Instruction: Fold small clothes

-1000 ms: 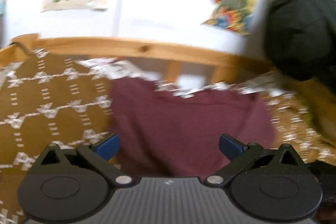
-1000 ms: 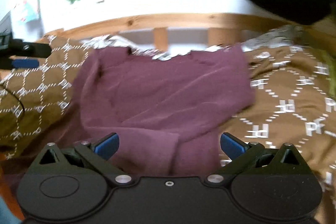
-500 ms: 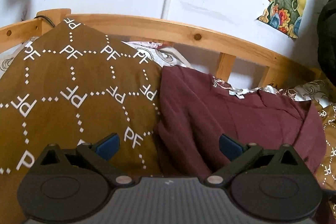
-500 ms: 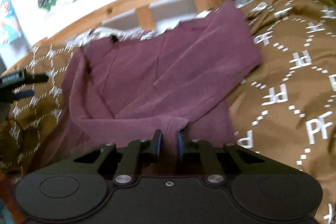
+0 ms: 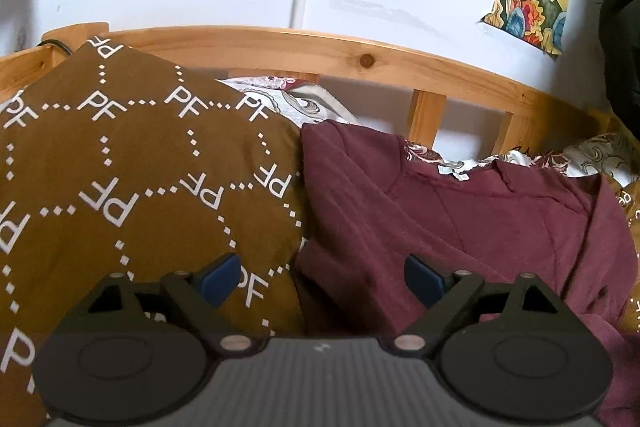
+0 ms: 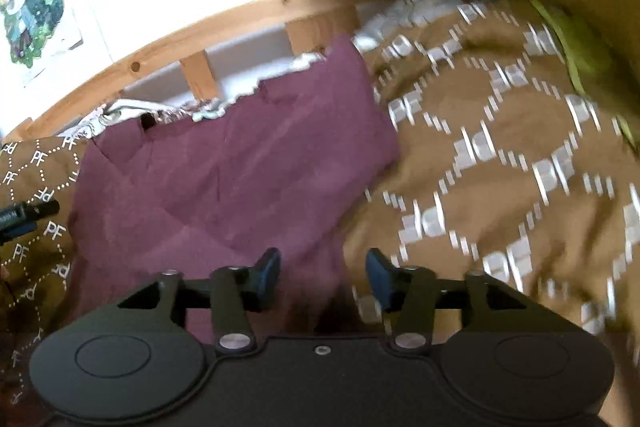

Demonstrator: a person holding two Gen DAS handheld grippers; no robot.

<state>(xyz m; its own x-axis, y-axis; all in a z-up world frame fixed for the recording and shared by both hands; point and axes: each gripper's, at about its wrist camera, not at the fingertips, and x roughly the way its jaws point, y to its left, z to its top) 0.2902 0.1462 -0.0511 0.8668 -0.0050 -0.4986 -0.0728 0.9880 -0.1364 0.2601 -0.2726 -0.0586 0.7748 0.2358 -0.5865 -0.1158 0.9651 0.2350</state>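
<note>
Right of the right jaws, the brown bedspread (image 6: 500, 155) is smeared by motion, its white lettering unreadable. The maroon shirt's (image 6: 240, 171) near hem disappears under both jaws' housings, and a dark garment (image 5: 624, 47) beyond the left jaws is cut off by the frame edge.

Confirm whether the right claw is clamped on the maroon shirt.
No: the right claw is open, its blue pads apart, with the maroon shirt lying loose below on the brown blanket.

Both wrist views looking low across the bed toward the wooden rail (image 5: 360, 59) at 12 o'clock, sharing the maroon shirt (image 6: 248, 163).
</note>
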